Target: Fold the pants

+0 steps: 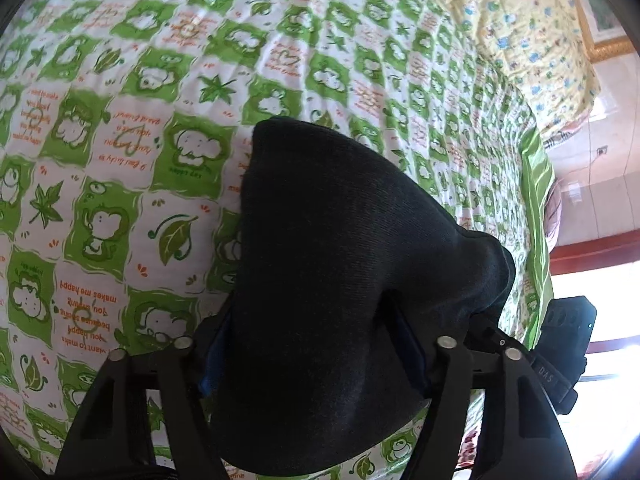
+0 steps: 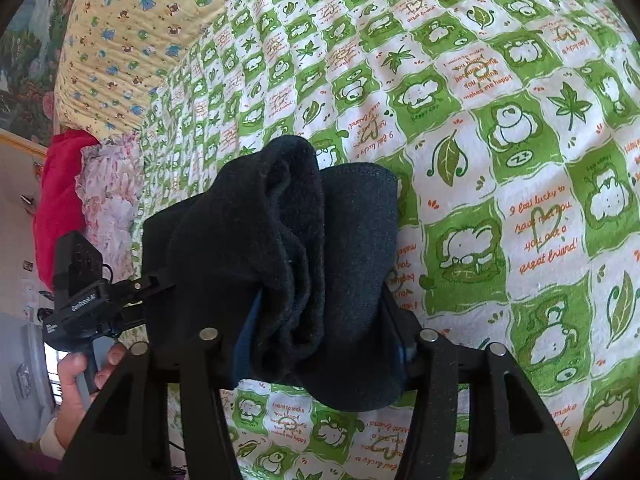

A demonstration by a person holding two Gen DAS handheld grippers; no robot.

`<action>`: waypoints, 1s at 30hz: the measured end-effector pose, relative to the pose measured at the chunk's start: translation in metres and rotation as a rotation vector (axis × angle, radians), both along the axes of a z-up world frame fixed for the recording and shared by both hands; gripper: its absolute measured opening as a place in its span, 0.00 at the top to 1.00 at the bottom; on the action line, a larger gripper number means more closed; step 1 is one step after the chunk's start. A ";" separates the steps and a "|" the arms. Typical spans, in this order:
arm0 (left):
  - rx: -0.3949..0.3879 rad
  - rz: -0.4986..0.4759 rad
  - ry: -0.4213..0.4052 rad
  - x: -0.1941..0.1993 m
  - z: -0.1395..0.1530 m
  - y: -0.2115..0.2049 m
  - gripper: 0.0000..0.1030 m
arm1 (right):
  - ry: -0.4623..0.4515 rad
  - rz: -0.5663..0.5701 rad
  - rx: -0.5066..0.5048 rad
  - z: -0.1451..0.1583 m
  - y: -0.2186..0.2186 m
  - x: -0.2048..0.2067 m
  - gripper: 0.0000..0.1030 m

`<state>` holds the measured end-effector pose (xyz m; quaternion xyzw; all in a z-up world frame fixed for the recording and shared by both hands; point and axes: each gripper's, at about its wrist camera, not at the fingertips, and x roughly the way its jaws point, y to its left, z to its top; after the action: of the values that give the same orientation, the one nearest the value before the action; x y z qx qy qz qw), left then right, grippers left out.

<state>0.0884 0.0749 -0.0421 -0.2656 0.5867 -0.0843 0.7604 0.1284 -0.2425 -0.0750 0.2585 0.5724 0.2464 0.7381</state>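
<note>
The dark navy pants (image 1: pixel 336 264) are held up above the bed by both grippers. My left gripper (image 1: pixel 316 344) is shut on a bunched edge of the pants, which drape over and hide its fingertips. My right gripper (image 2: pixel 320 332) is shut on another bunched, layered part of the pants (image 2: pixel 304 240); its fingertips are hidden too. The right gripper's body (image 1: pixel 568 344) shows at the right of the left wrist view, and the left gripper's body (image 2: pixel 80 292), held by a hand, shows at the left of the right wrist view.
A green and white cartoon-print bedsheet (image 1: pixel 160 120) covers the bed below. A yellow quilt (image 1: pixel 520 28) lies at the far end; it also shows in the right wrist view (image 2: pixel 132 36). A red cloth (image 2: pixel 60 200) and a pink floral cloth (image 2: pixel 112 200) lie at the bed's edge.
</note>
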 end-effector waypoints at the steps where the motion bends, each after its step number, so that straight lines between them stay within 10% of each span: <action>1: 0.001 -0.006 -0.008 0.000 0.002 -0.002 0.46 | -0.005 0.000 0.008 0.001 -0.001 -0.001 0.53; 9: -0.009 -0.006 -0.076 -0.010 0.025 0.003 0.68 | -0.076 0.047 0.046 0.024 0.012 0.000 0.61; 30: 0.094 0.281 -0.212 -0.035 0.100 0.124 0.70 | -0.201 0.306 0.144 0.080 0.157 0.056 0.61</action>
<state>0.0530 0.1986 0.0576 -0.2987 0.4638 0.0226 0.8337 0.1841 -0.0850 0.0050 0.1949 0.5094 0.4205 0.7251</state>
